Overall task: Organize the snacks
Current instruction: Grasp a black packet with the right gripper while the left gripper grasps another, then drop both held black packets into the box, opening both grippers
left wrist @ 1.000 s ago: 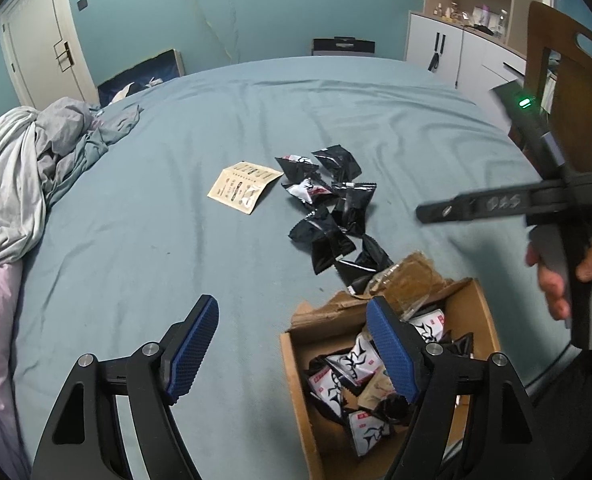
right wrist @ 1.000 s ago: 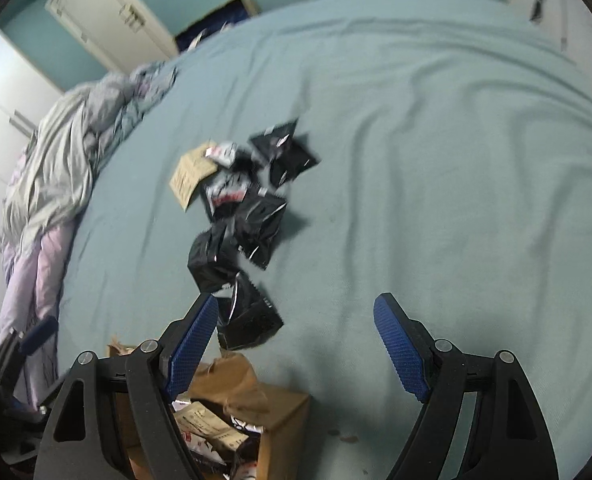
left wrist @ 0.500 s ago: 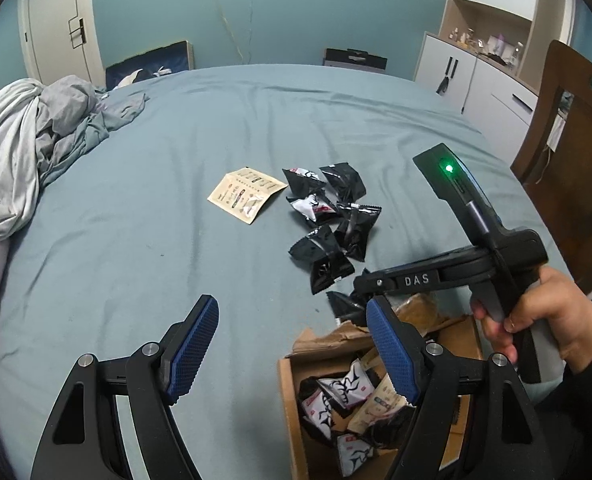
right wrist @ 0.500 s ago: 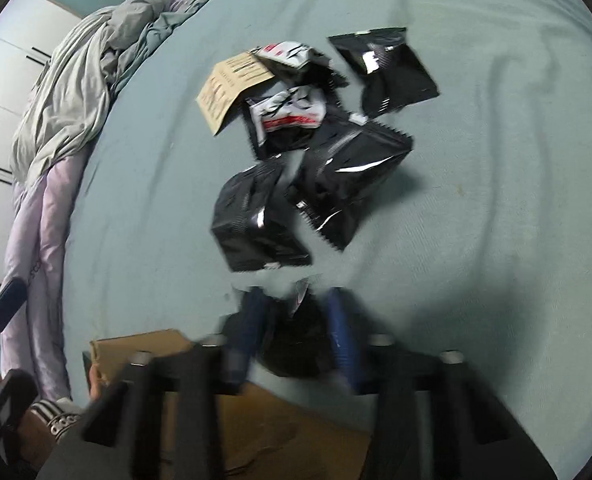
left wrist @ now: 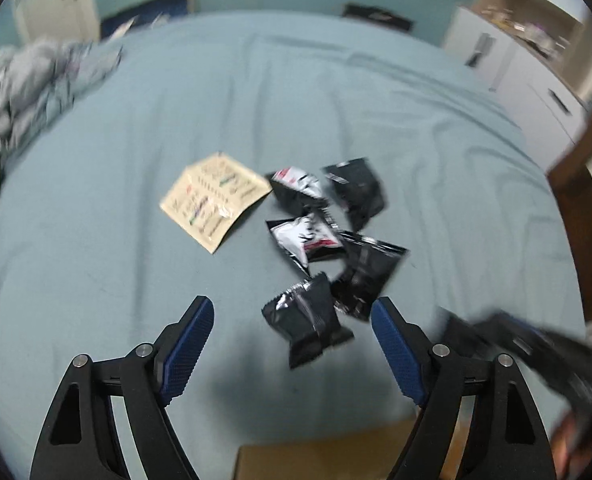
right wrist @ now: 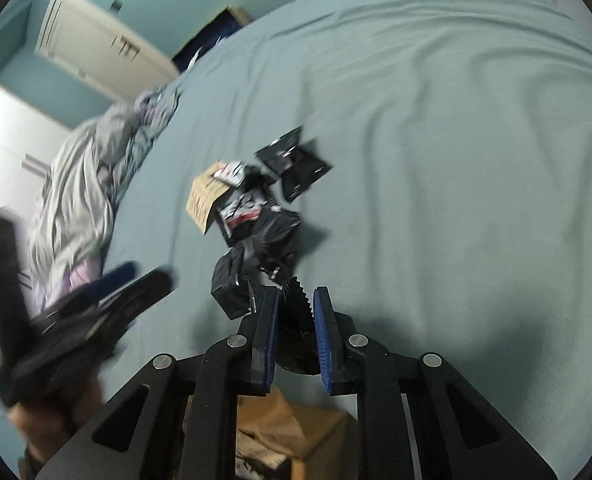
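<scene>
Several black snack packets (left wrist: 360,276) lie in a cluster on the teal bed (left wrist: 255,100), beside a tan sachet (left wrist: 215,204). My left gripper (left wrist: 291,340) hangs over the nearest black packet (left wrist: 310,330), open and still widening, its pads apart from the packet. My right gripper (right wrist: 296,304) is closing on a black packet with a serrated edge (right wrist: 293,300), which sits pinched between the blue pads above the bed. The same cluster (right wrist: 255,216) lies just beyond it. The cardboard box (right wrist: 296,432) with more packets is below the right gripper; its rim (left wrist: 324,456) shows at the bottom of the left wrist view.
Crumpled grey bedding (left wrist: 19,92) lies at the bed's left side. White cabinets (left wrist: 512,64) and a wooden chair (left wrist: 588,152) stand on the right. The left gripper (right wrist: 95,292) and the right gripper (left wrist: 536,352) each appear blurred in the other's view.
My right gripper has shut on a black packet and pulled back from the pile with it. My left gripper has swung from over the box to over the loose packets.
</scene>
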Motion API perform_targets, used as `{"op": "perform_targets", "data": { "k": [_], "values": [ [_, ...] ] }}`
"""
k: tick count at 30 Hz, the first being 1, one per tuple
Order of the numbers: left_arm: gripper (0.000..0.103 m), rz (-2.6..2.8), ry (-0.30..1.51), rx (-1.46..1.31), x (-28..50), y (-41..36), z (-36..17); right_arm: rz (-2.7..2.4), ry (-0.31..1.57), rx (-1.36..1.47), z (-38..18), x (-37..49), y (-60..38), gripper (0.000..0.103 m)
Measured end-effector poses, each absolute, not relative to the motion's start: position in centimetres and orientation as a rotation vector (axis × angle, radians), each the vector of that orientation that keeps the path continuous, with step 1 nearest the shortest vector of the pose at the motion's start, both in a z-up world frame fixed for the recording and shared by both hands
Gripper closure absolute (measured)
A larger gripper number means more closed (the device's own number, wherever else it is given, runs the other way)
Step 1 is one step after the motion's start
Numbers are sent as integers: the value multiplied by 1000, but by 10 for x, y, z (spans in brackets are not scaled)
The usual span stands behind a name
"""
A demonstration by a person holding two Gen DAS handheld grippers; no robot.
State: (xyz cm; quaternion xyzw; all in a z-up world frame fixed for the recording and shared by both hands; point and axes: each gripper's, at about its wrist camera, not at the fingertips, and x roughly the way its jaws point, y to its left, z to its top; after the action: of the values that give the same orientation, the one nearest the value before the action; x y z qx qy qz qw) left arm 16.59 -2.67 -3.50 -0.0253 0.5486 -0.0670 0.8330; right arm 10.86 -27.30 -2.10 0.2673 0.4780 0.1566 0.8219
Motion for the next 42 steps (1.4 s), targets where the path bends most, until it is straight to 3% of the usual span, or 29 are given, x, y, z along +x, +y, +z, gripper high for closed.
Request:
{"op": "perform_targets", "data": {
  "k": [5,6,7,9,11,19,33,42],
  "values": [
    [25,-174,1293,-124,182,-34,-73,294,940,626,-9,85,-297,88],
    [29,-171,1298,-106,182,-36,-77,292,931,632,-8,83,-295,88],
    [46,-162,1293,-86,182,-38,-79,295,922,636,-9,83,-289,88],
    [69,-151,1307,-35,181,-43,-85,301,901,632,-8,85,-285,88],
    [71,-167,1303,-20,179,-46,-84,290,890,594,-10,88,-280,88],
    [98,-226,1212,-95,158,-27,-50,272,872,561,-6,77,-279,88],
    [98,-276,915,-114,57,14,68,361,662,574,30,-43,-297,88],
    [97,-447,960,142,-14,-29,34,451,708,466,23,-45,-265,88]
  ]
}}
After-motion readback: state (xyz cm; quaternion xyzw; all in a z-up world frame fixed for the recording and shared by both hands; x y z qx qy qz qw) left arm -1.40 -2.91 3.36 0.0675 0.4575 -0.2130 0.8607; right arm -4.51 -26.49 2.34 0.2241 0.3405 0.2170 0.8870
